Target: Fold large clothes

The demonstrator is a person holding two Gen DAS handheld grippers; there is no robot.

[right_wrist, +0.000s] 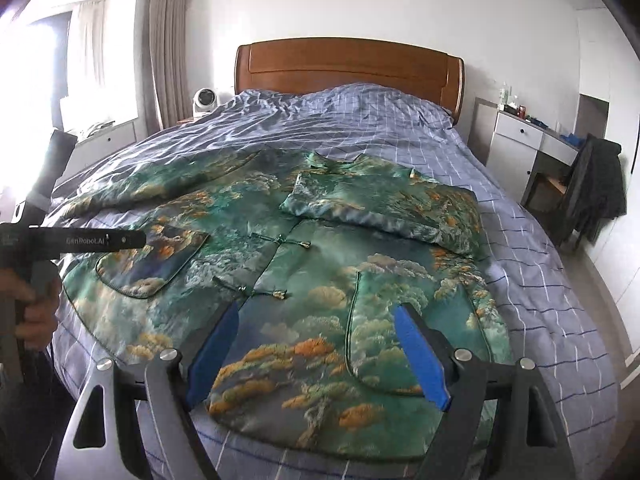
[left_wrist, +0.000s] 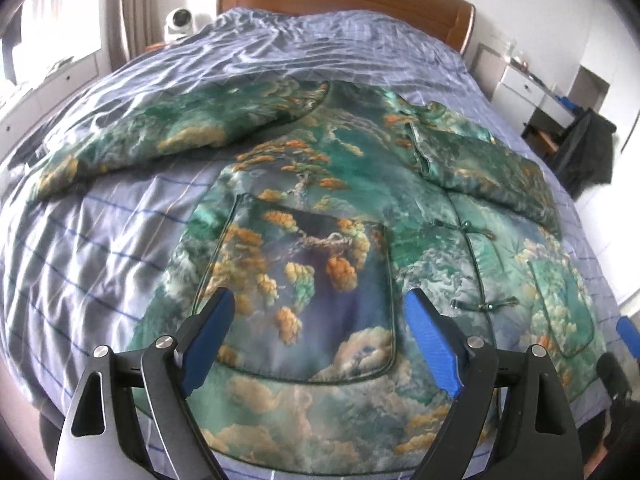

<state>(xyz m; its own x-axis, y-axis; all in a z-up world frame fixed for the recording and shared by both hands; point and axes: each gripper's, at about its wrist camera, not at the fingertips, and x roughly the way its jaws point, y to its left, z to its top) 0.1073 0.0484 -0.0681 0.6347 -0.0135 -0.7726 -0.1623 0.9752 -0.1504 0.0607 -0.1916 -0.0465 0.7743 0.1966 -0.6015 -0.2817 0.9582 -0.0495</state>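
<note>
One sleeve [right_wrist: 384, 208] of the jacket [right_wrist: 320, 280] lies folded in; both the left gripper [left_wrist: 316, 316] and right gripper [right_wrist: 316, 332] hover with fingers apart, empty. Next likely comes folding the other sleeve [left_wrist: 160, 136].

A padded green jacket [left_wrist: 320, 208] printed with clouds and orange pines is lying front-up and buttoned on the bed [left_wrist: 100, 240], its right sleeve [right_wrist: 384, 208] lying folded across the chest while its left sleeve [left_wrist: 160, 136] is stretching outward over the bedcover.
</note>
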